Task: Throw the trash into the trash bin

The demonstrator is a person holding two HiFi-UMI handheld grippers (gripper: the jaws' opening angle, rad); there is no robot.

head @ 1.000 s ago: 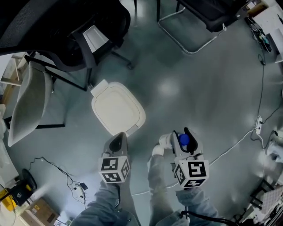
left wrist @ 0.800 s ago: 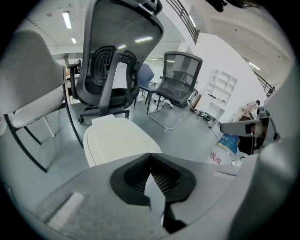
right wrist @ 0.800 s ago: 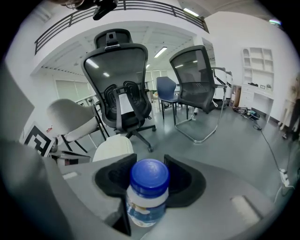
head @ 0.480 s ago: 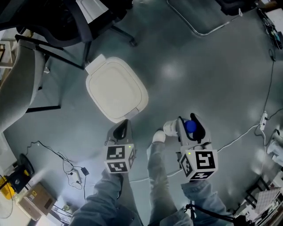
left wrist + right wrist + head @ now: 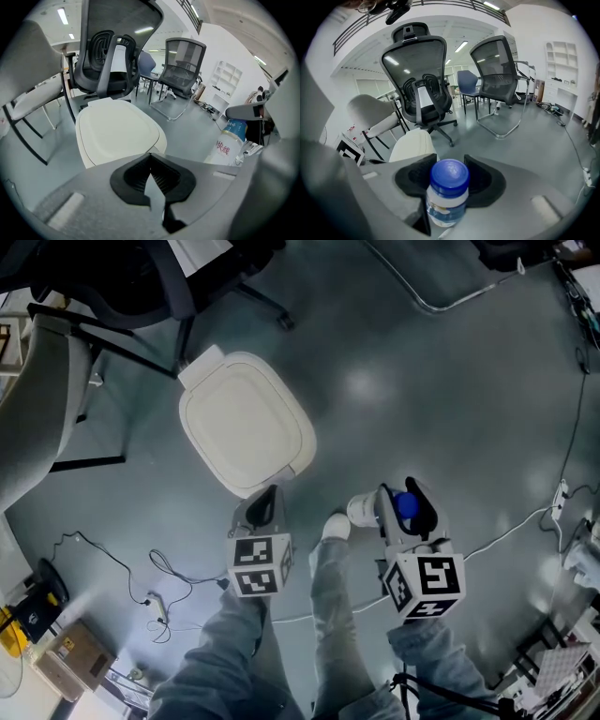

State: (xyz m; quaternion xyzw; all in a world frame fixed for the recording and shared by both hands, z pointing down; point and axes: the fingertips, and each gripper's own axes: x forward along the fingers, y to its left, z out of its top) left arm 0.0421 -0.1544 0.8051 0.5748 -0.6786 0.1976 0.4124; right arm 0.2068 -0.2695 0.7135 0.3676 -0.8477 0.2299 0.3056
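The trash bin point(image 5: 246, 423) stands on the grey floor with its cream lid down; the same lid point(image 5: 117, 131) fills the middle of the left gripper view. My left gripper point(image 5: 265, 506) hangs just in front of the bin's near edge, shut with nothing between its pads point(image 5: 151, 161). To its right, my right gripper point(image 5: 407, 514) is shut on a white bottle with a blue cap point(image 5: 404, 506). That bottle point(image 5: 449, 187) sits cap-up between the right jaws, and its white body point(image 5: 228, 143) shows at the right of the left gripper view.
A black office chair point(image 5: 141, 287) stands right behind the bin, a pale chair point(image 5: 28, 427) at the left. Cables point(image 5: 159, 573) and a cardboard box point(image 5: 70, 652) lie at the lower left, a white cord point(image 5: 506, 535) at the right. The person's leg and white shoe point(image 5: 335, 526) are between the grippers.
Both grippers have sunk toward the floor, and the bin looks larger and closer. The left gripper's tip now lies near the bin's front edge. The bottle stays in the right gripper.
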